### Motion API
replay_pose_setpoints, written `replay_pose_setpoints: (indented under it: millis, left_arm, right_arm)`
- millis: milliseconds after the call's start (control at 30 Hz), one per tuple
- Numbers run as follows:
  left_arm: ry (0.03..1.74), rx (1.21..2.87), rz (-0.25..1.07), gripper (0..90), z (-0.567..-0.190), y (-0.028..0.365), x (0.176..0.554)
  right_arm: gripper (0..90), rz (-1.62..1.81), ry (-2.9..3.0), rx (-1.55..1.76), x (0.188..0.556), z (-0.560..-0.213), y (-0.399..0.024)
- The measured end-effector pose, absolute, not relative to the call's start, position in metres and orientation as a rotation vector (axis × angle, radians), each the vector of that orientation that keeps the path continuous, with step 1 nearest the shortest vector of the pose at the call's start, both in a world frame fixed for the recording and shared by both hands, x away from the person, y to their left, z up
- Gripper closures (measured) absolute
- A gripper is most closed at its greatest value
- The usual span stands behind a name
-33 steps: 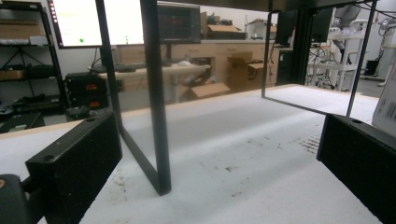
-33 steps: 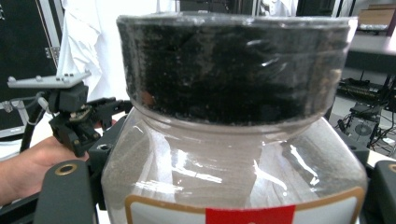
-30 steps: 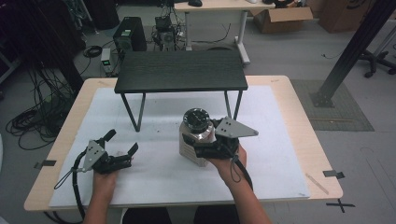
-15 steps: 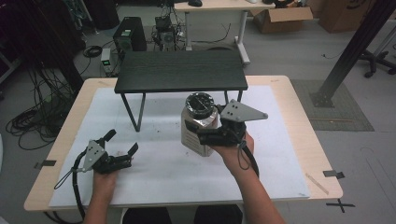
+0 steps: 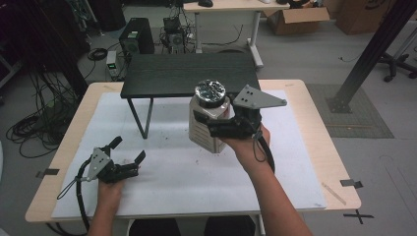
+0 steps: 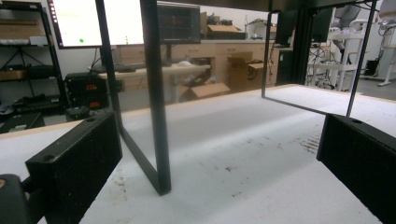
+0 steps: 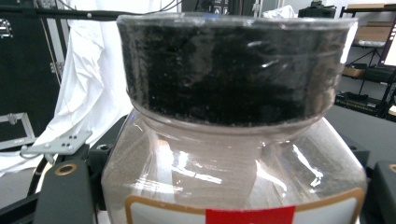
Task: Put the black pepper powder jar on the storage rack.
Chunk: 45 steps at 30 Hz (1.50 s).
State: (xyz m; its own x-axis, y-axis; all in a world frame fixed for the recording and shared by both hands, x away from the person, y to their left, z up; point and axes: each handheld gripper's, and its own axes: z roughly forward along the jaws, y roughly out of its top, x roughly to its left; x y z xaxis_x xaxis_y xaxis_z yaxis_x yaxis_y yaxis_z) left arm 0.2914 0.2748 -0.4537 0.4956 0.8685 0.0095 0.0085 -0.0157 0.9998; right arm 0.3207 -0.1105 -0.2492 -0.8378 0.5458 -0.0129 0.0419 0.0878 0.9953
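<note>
Above the white-covered bench (image 5: 162,196), right gripper (image 5: 212,129) fingers clamp a clear plastic jar with black lid (image 5: 209,115); keep it upright, clearing the black metal shelf (image 5: 189,73). Left gripper (image 5: 127,153) fingers wide, empty.

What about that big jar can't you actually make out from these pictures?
- Label wording: in the right gripper view the jar is cut off by the bottom edge, so just a red strip of the label shows.
- Jar's far side: in the high view the right tongs and the hand cover it.
- Lid top: the lid is too small and shiny in the high view to read.
</note>
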Motion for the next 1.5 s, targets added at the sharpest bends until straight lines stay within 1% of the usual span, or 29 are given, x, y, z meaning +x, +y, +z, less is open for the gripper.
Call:
replay_pose_setpoints:
  millis: [300, 500, 800, 1100, 1500]
  left_arm:
    - [0.822, 1.429, 0.821, 0.5, -0.454, 0.275, 0.291]
    - [0.822, 1.429, 0.821, 0.5, -0.454, 0.275, 0.291]
    - [0.822, 1.431, 0.822, 0.5, -0.454, 0.275, 0.291]
    - [0.821, 1.428, 0.822, 0.5, -0.454, 0.275, 0.291]
    - [0.822, 1.428, 0.821, 0.5, -0.454, 0.275, 0.291]
  right_arm:
    - [22.3, 1.818, 1.971, 0.598, 0.331, -0.223, -0.113]
    - [22.3, 1.804, 1.96, 0.623, 0.337, -0.212, -0.118]
    - [22.3, 1.797, 1.939, 0.639, 0.345, -0.199, -0.122]
    - [22.3, 1.762, 1.935, 0.653, 0.361, -0.183, -0.122]
    - [22.2, 1.73, 1.921, 0.664, 0.382, -0.175, -0.118]
